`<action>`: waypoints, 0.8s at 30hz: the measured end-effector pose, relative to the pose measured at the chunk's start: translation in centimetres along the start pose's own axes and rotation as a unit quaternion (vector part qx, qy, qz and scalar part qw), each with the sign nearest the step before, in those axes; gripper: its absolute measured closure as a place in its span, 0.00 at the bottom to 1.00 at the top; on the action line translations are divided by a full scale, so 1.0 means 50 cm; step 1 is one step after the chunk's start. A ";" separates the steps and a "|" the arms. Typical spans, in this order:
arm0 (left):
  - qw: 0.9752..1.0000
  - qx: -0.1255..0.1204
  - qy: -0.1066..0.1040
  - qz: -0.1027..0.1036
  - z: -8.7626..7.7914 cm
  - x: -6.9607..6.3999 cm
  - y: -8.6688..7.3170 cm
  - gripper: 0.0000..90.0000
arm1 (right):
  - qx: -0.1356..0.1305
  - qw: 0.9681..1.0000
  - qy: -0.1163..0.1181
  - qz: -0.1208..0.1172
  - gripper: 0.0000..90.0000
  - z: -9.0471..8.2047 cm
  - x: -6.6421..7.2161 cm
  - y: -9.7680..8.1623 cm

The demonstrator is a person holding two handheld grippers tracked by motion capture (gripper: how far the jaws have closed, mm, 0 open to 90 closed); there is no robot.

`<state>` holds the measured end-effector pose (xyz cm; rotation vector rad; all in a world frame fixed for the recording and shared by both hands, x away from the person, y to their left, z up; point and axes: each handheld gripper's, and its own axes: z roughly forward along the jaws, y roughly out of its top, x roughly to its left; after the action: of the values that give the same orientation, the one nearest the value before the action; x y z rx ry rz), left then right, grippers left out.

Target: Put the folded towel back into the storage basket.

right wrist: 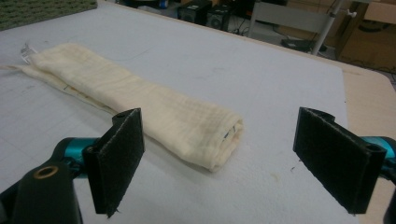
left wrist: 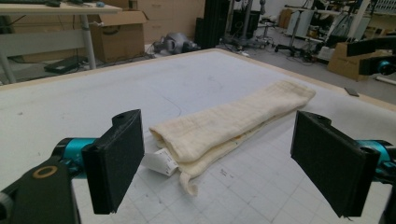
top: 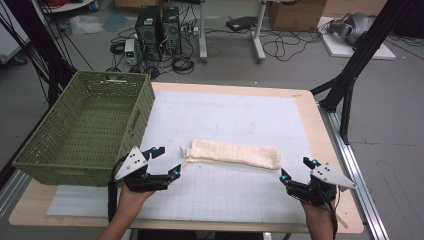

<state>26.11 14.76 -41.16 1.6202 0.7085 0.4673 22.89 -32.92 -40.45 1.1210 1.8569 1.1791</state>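
Here the folded cream cloth point(top: 234, 154) lies lengthwise between the two tools, one end just ahead of the left tool point(top: 167, 162), the other just ahead of the right tool point(top: 295, 169); both stand with jaws wide apart, holding nothing. A shallow pinch would likely catch only the top layer, so the fold spills open. The green basket point(top: 85, 127) crowds the left tool's outer side; the table point(top: 310, 112) ahead lies bare.

A: The folded towel point(top: 234, 153) looks like soft cream cloth, a rough crinkled weave, quite matt, with a small white paper-like tag point(left wrist: 160, 163).

B: And the basket point(top: 80, 131) is green woven plastic. The tabletop point(top: 320, 135) edge reads as pale wood under a smooth white gridded mat point(top: 240, 112); the left claw point(top: 166, 162) pads point(left wrist: 116, 158) seem matt black, slightly grainy
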 end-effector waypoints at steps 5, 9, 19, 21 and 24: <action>1.000 0.007 -0.005 0.002 0.004 -0.002 0.016 0.19 | 0.000 1.000 0.000 0.000 0.17 0.001 0.000 -0.001; 1.000 0.014 -0.007 0.002 0.011 0.000 0.027 0.19 | 0.002 1.000 0.000 0.004 0.17 -0.001 0.001 -0.001; 0.998 0.050 -0.032 -0.008 0.064 0.025 0.067 0.21 | 0.002 1.000 0.000 -0.004 0.17 0.002 0.003 0.001; 0.997 0.062 -0.037 -0.016 0.087 0.031 0.074 0.21 | 0.001 1.000 0.000 -0.004 0.17 0.002 0.003 0.001; 0.997 0.068 -0.037 -0.018 0.102 0.034 0.075 0.22 | 0.000 1.000 0.000 -0.003 0.17 0.002 0.001 0.000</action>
<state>31.43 11.92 -38.51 1.7391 0.7253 0.3366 22.95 -32.81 -40.48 1.1134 1.8602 1.1758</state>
